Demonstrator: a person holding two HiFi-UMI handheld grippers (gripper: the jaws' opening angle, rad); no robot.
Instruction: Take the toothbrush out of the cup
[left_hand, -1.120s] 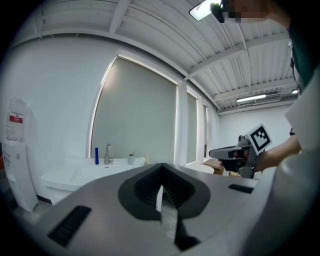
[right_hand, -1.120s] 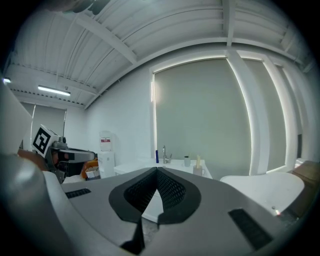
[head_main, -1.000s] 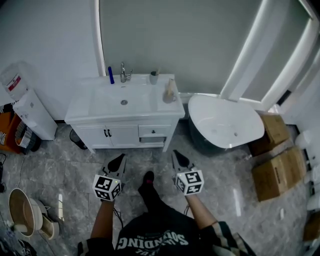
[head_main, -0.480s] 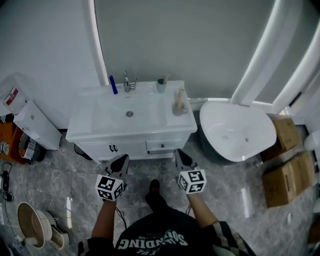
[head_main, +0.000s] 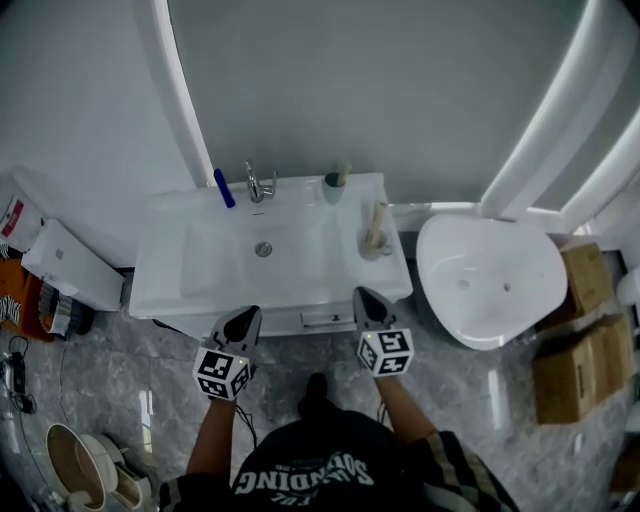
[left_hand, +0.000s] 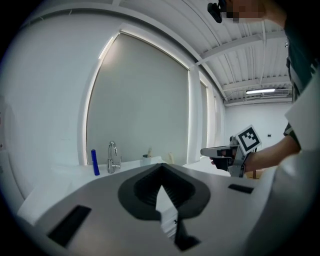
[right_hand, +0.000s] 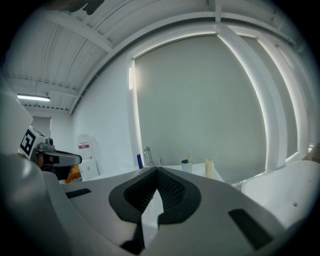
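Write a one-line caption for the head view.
Left gripper and right gripper, both shut, face the vanity; toothbrush stands in grey cup.

- My right tongs (right_hand: 156, 172) sit pressed together, with nothing between them.
- Past their tips is the white desk (right_hand: 170, 167). It carries a chrome tap (right_hand: 148, 155), a blue bottle (right_hand: 140, 161), and the cup (right_hand: 185, 165) with the toothbrush (right_hand: 189, 157) standing in it. A pale cylinder (right_hand: 209, 168) stands beside the cup.
- The left tongs (right_hand: 75, 159) show at far left, and a white tub (right_hand: 285, 182) at right.
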